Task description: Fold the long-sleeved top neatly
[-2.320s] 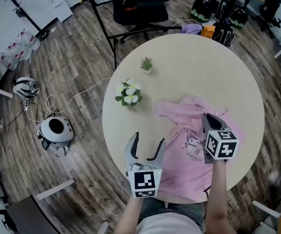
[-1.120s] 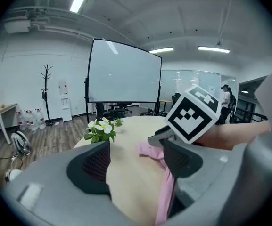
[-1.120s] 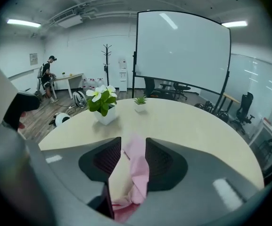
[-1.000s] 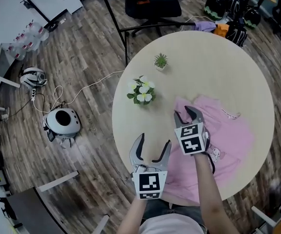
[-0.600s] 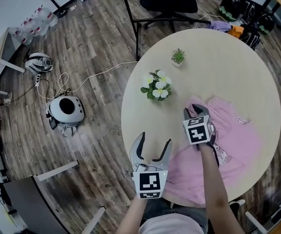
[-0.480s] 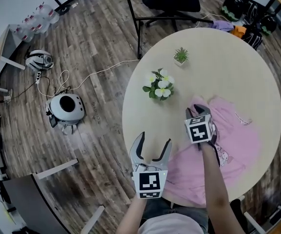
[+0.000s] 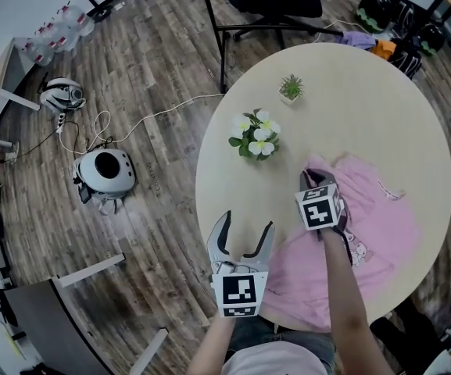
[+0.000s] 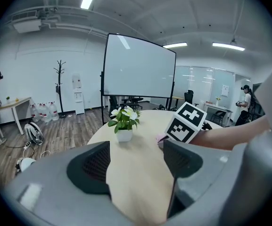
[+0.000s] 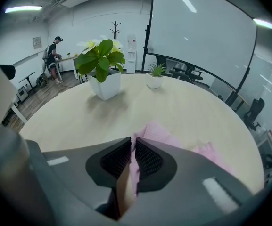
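Noted on left tongs [image 7: 245, 225]: curved grey jaws, ribbed black pads [image 8: 95, 166], white cube [image 7: 235, 295] bearing black square markers. Same on right tongs [image 7: 313, 180]. White shirt [image 7: 276, 362]; forearms [image 7: 342, 287] unsleeved.

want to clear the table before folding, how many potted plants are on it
2. A white-flowered plant stands near the left edge of the table; a smaller green plant stands beyond it, toward the far side. Both are clear of the pink top. None looks hidden.

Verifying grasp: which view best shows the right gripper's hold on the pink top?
Right gripper view: right gripper shut on a fold of the pink top. Head view: most of the top, marker cube covering the pinch. Left gripper view: only a pink sliver.
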Tool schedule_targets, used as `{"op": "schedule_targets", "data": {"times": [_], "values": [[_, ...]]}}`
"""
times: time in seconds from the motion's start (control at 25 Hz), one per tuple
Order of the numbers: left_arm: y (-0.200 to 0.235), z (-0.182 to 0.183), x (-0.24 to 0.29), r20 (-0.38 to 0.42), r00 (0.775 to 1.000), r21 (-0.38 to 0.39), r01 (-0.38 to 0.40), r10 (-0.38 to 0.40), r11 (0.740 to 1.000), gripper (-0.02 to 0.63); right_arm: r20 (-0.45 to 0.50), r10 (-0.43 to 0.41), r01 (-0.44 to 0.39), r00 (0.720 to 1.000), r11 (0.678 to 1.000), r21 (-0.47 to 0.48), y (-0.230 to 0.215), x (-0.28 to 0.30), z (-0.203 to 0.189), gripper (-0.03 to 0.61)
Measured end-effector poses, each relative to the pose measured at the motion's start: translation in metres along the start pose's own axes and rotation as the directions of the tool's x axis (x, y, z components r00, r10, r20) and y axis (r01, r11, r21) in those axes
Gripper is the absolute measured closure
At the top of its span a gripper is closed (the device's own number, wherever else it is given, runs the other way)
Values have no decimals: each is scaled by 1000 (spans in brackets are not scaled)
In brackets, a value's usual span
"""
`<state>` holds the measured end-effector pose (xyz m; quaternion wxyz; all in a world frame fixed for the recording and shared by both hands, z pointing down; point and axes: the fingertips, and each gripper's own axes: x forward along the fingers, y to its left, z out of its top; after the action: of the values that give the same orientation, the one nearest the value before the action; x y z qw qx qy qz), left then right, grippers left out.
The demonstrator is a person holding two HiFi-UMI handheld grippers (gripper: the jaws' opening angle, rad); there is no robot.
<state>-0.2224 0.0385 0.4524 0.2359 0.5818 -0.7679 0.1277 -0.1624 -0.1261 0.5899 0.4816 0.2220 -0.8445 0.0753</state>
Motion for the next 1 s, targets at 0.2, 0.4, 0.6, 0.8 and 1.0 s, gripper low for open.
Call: {"op": "schedule_targets", "data": {"times": [0.2,0.4,0.6,0.8,1.0], "values": [[-7,7,2,15,1000,16,14,-15,1000,264,52,-9,8,999,1000,20,-4,-16,7,520],[-31,22,8,47,997,44,61,-63,997,264,171,-84,73,982,995,72,-28,-70,21,520],[-67,37,16,74,986,90,140,-147,986,264,268,-217,173,939,969,178,-73,-138,13,520],[-114,47,19,84,968,141,223,-236,965,264,297,-367,284,881,914,289,-122,-201,-18,520],[-161,51,17,72,942,206,307,-327,929,264,263,-492,369,830,838,402,-161,-250,-70,520]]}}
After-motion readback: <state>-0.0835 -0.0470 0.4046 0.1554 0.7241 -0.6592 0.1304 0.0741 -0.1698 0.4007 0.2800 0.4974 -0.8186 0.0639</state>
